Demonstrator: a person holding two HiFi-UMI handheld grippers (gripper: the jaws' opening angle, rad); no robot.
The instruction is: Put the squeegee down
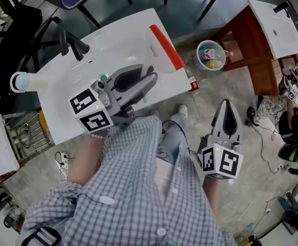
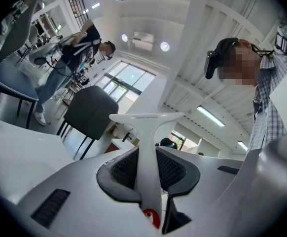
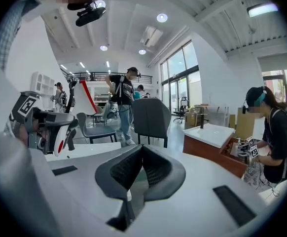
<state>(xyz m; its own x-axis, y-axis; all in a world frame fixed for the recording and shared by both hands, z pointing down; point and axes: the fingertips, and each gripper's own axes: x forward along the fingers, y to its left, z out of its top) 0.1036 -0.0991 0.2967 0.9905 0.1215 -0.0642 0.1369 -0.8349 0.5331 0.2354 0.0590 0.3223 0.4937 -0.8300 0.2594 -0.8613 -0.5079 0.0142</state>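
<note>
The squeegee has a white T-shaped handle [image 2: 147, 147] and a long red blade [image 1: 165, 46]. My left gripper [image 1: 150, 79] is shut on the handle, whose stem is pinched between the dark pads [image 2: 124, 169]. It holds the squeegee over the white sink counter [image 1: 133, 40], blade towards the counter's far right edge. The right gripper view shows that gripper [image 3: 50, 127] from the side with the red blade [image 3: 89, 98] above it. My right gripper [image 1: 226, 106] hangs over the floor to the right of my legs, shut with nothing between its jaws [image 3: 142, 149].
A black faucet [image 1: 73, 45] stands on the counter's left part. On the floor to the right are a small round bin [image 1: 210, 54] and a wooden cabinet with a white top [image 1: 264, 40]. A dark chair [image 3: 151, 117] and other people [image 3: 271, 137] are nearby.
</note>
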